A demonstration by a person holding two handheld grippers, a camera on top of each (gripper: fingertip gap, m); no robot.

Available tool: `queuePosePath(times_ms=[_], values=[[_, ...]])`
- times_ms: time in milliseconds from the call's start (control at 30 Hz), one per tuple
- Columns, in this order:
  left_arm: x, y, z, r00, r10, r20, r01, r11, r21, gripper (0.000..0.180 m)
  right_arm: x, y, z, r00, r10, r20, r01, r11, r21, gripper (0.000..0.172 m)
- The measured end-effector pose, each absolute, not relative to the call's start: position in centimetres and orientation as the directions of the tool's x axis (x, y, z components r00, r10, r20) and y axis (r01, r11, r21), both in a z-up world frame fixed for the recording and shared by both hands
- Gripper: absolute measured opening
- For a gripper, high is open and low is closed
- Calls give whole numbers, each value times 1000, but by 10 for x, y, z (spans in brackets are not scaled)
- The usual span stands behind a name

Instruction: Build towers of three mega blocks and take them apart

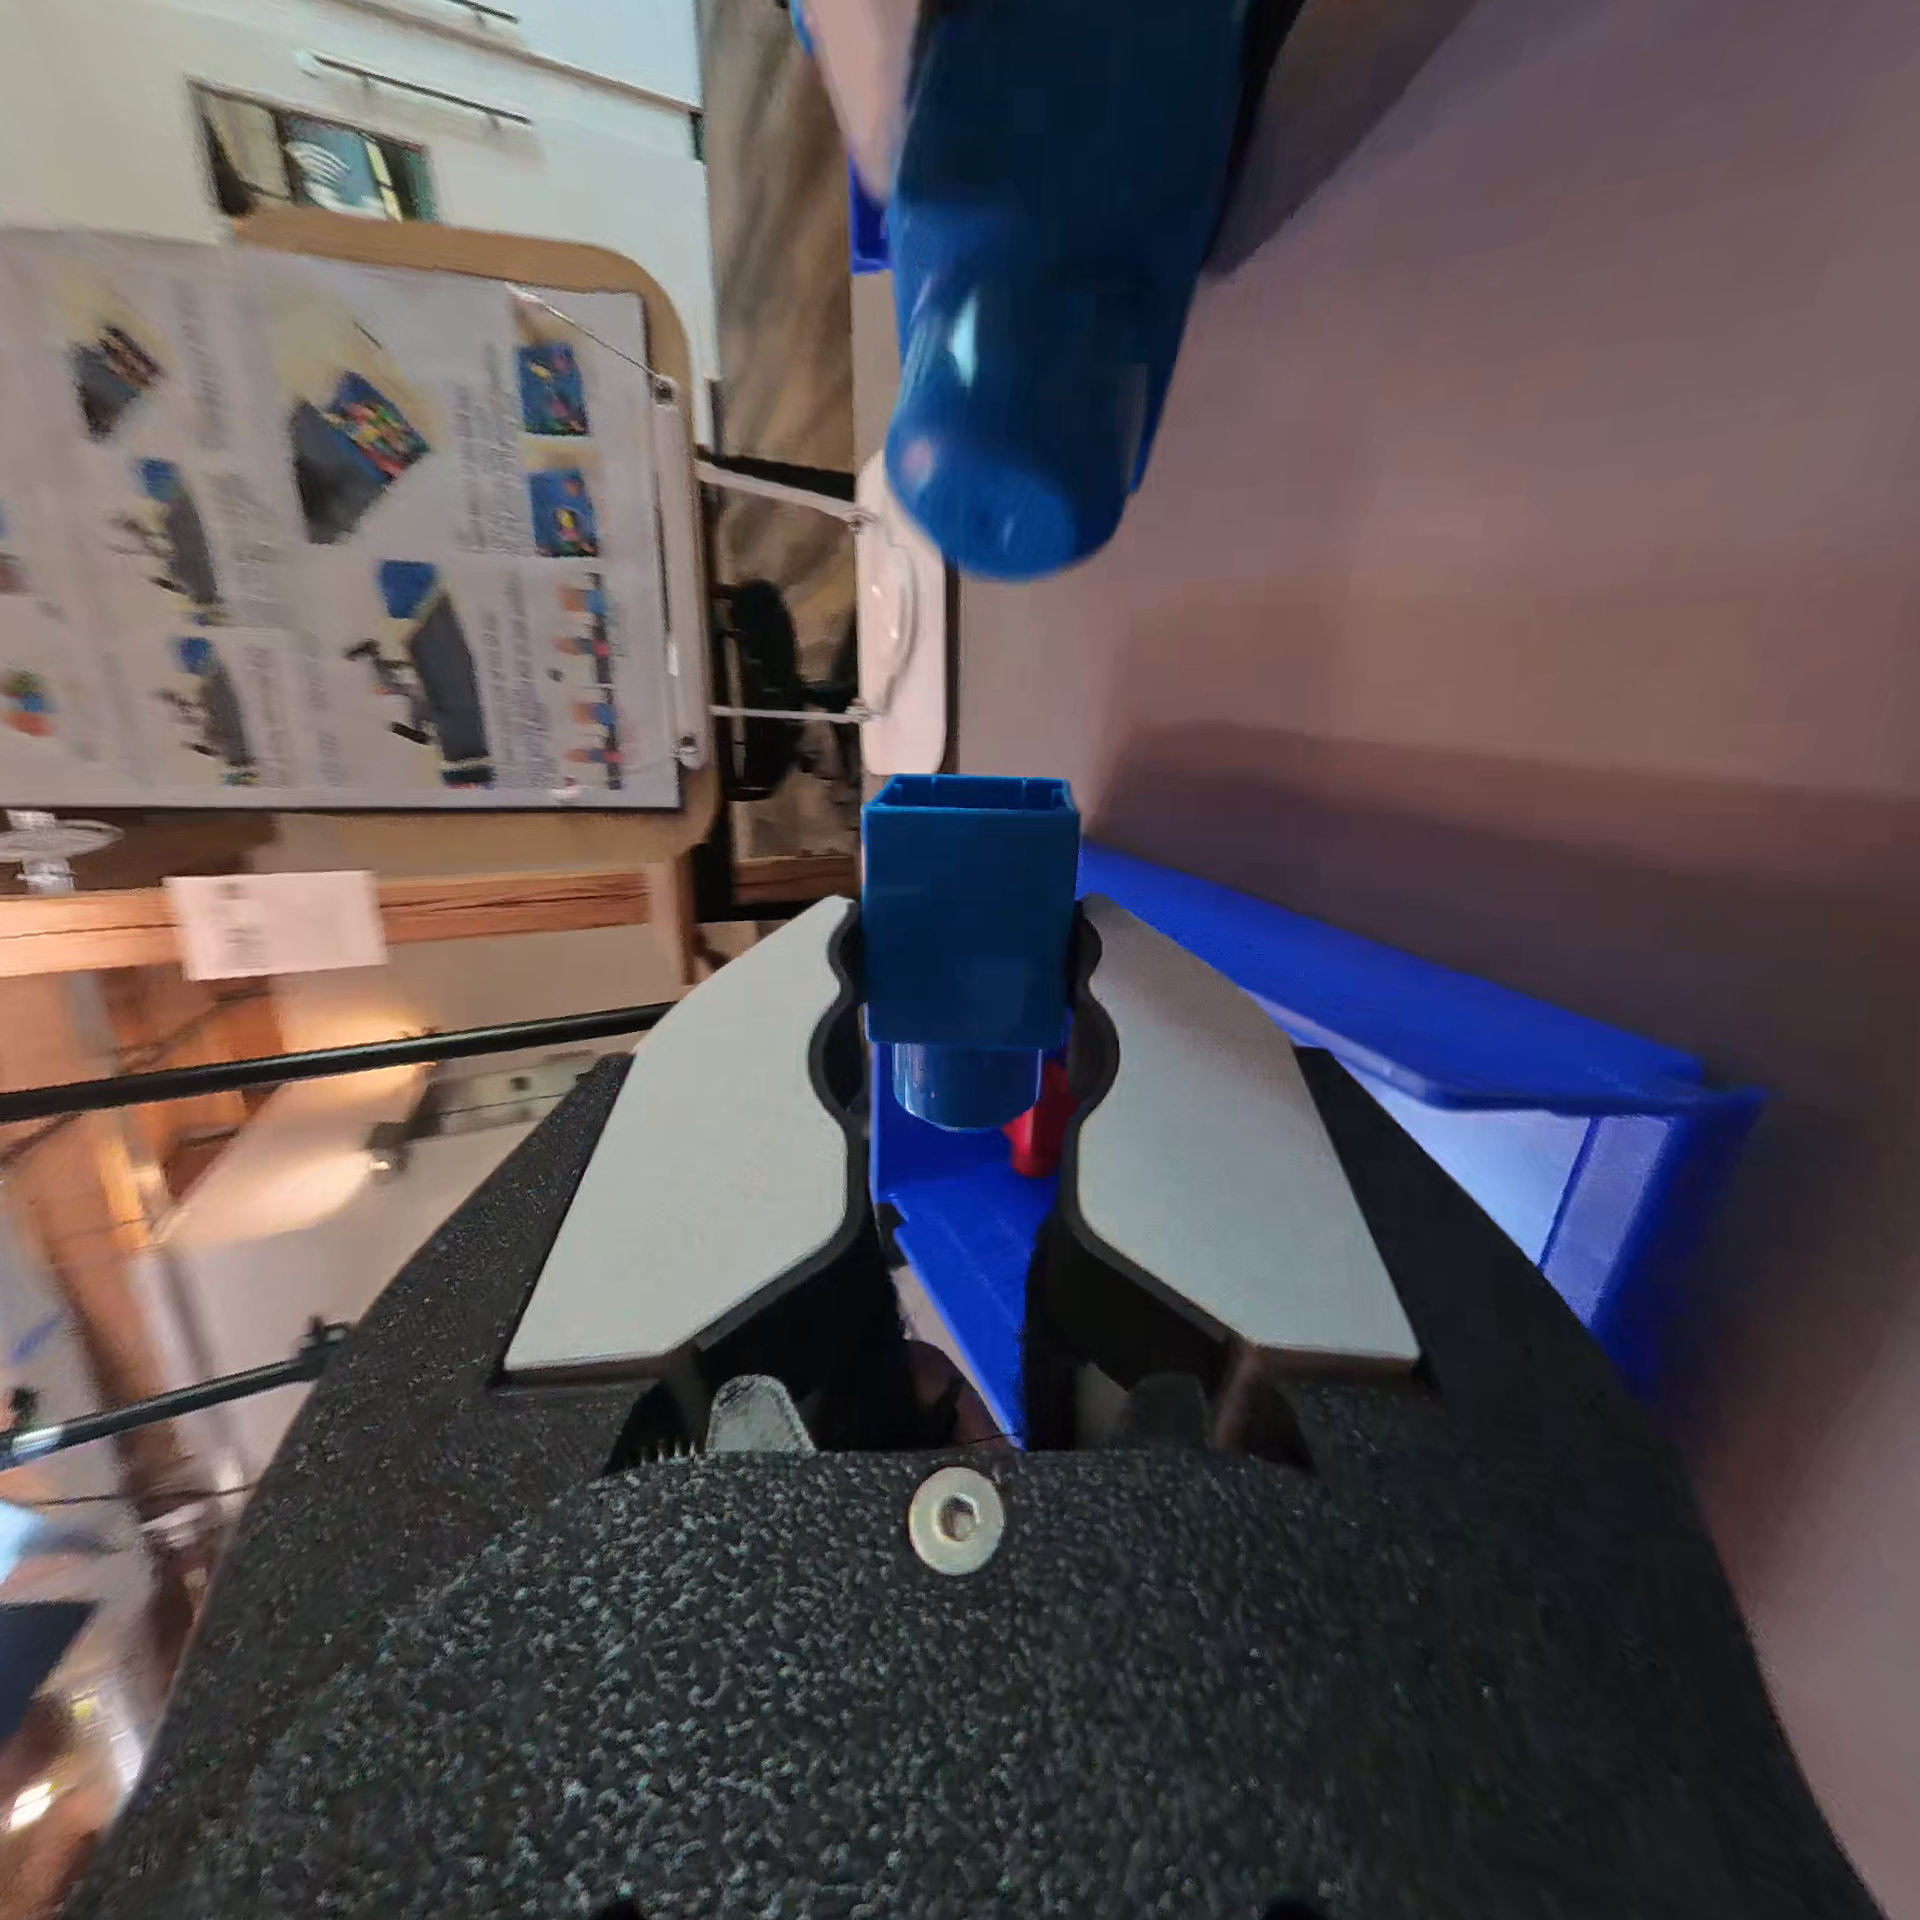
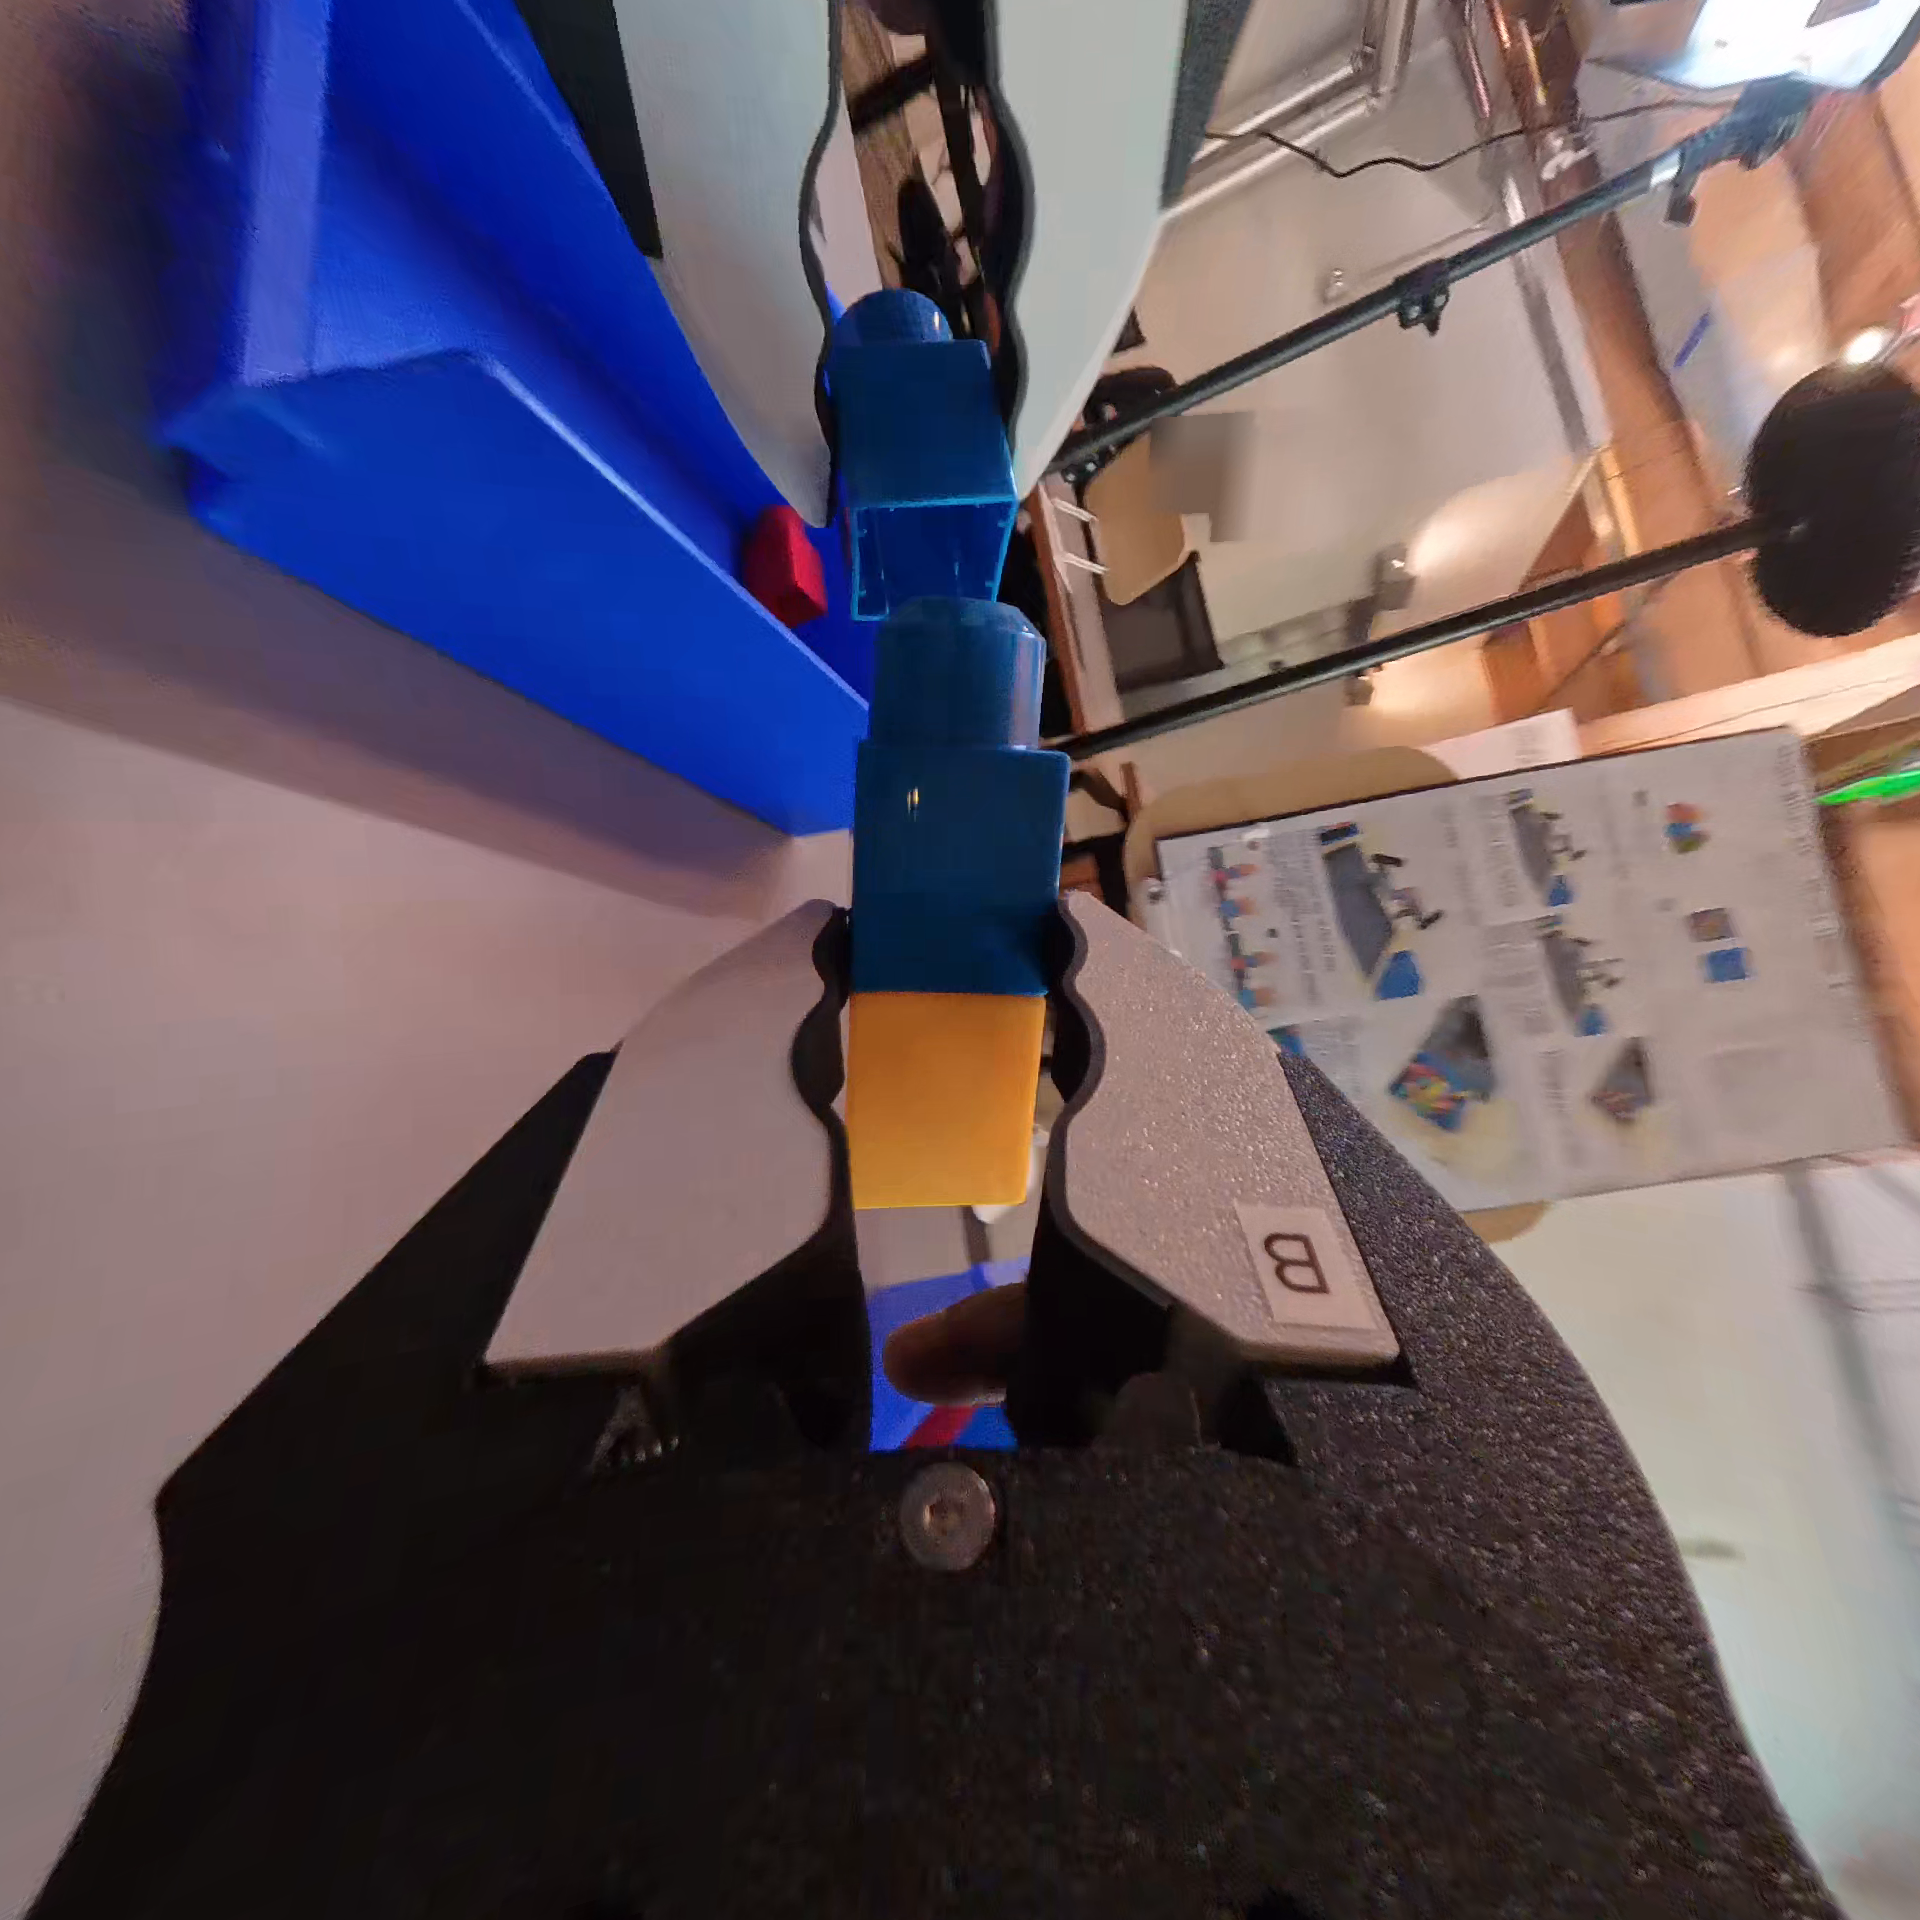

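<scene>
My left gripper (image 1: 966,961) is shut on a single blue block (image 1: 968,914), its hollow end pointing away from me; it also shows in the right wrist view (image 2: 920,436). My right gripper (image 2: 945,977) is shut on a two-block stack: a blue block (image 2: 956,862) on a yellow block (image 2: 940,1101). The stack's blue stud (image 2: 961,665) sits just short of the left block's hollow end, with a small gap between them. In the left wrist view the stack's blue block (image 1: 1023,312) looms blurred at the top.
A blue bin (image 1: 1455,1039) lies close by on the pale table (image 1: 1558,520), with a red block (image 2: 784,566) inside it. A poster board (image 1: 343,520) and black stand poles (image 2: 1455,623) are behind.
</scene>
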State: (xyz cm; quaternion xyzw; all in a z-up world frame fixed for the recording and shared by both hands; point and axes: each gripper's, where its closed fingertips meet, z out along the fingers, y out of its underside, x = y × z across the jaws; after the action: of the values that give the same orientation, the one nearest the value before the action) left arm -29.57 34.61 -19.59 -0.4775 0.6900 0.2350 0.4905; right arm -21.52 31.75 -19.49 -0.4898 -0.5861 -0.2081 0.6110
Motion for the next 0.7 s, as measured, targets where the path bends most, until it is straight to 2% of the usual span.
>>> queuePosePath(times_ms=[100,200,600,700], values=[[-285,337,-193,-83,-320,-944,-889,452,-75,35,-218,318,-192,177,230,957,871,415,-261,37],[-276,328,-187,-80,-260,-962,-880,473,-54,35,-217,321,-191,144,169,975,897,393,-201,36],[-271,313,-181,-113,-202,-973,-877,480,2,35,-223,317,-187,117,117,986,902,404,-155,36],[-271,310,-186,-93,-276,-957,-884,465,-49,36,-226,315,-192,96,141,985,894,422,-148,37]])
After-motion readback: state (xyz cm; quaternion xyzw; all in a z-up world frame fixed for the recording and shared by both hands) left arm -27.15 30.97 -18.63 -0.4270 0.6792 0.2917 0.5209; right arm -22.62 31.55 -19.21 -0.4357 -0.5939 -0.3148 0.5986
